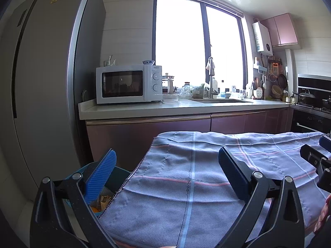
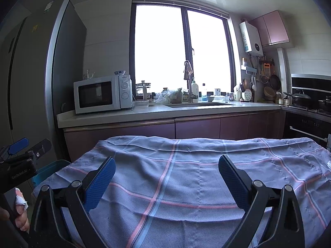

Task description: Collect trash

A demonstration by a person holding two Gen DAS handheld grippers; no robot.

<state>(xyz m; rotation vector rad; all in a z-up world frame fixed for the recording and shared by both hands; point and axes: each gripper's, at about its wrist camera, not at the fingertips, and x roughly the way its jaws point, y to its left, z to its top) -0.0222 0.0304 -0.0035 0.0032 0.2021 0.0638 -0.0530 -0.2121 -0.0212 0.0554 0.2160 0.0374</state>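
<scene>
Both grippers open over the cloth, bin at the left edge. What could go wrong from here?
1. The cloth hangs over the rim of the teal bin; a finger of the left gripper reaching in may snag the hem and drag it.
2. The right gripper is close beside the left one; they may knock together.
3. No trash shows on the cloth, so a grab may pinch fabric.

left wrist: low over tablecloth (image 1: 186, 175) | right wrist: same | both face window (image 1: 196, 41)
</scene>
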